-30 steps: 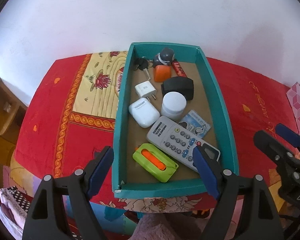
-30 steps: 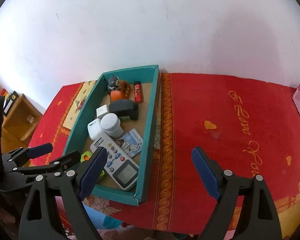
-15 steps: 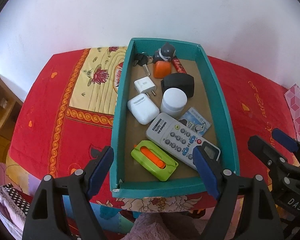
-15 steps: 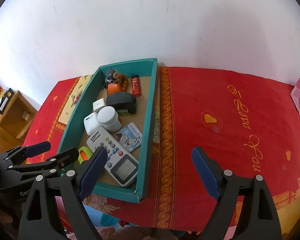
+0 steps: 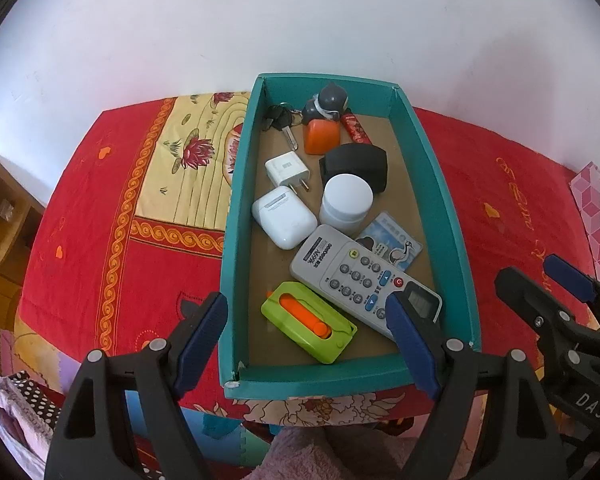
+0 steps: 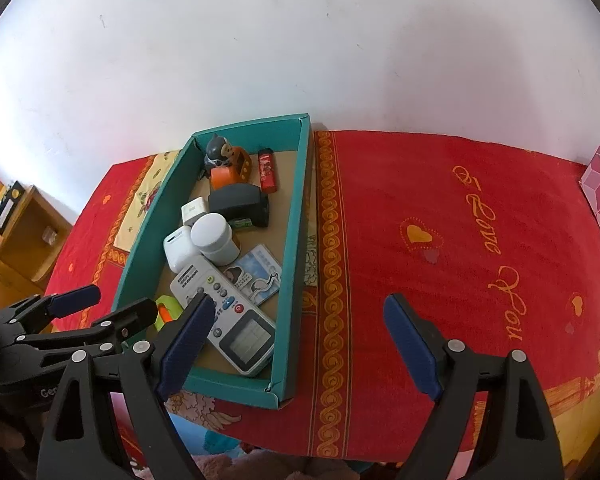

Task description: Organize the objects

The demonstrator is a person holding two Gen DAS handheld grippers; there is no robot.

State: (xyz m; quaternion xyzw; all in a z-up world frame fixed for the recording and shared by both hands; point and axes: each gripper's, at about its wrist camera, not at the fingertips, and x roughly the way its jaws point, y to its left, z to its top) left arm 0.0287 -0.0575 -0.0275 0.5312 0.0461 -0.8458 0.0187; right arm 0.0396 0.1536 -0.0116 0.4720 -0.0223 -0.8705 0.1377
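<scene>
Clutter, from remote (image 5: pixel 356 276) to keys (image 5: pixel 278 118), lies inside the teal box (image 5: pixel 230 224) at the bed's (image 6: pixel 460 240) near edge; both grippers' (image 5: pixel 306 336) (image 6: pixel 296 334) fingers hang spread and empty, fitting either sorted or awaiting unpacking.

Both wrist views look down, near – share teal box (image 5: pixel 456 240).

Bright, even daylight fills both views. The white wall (image 5: pixel 300 20) glares at the left and carries soft grey shadows at the right. Fisheye bending curves the edges; corners go black. Focus is sharp.
</scene>
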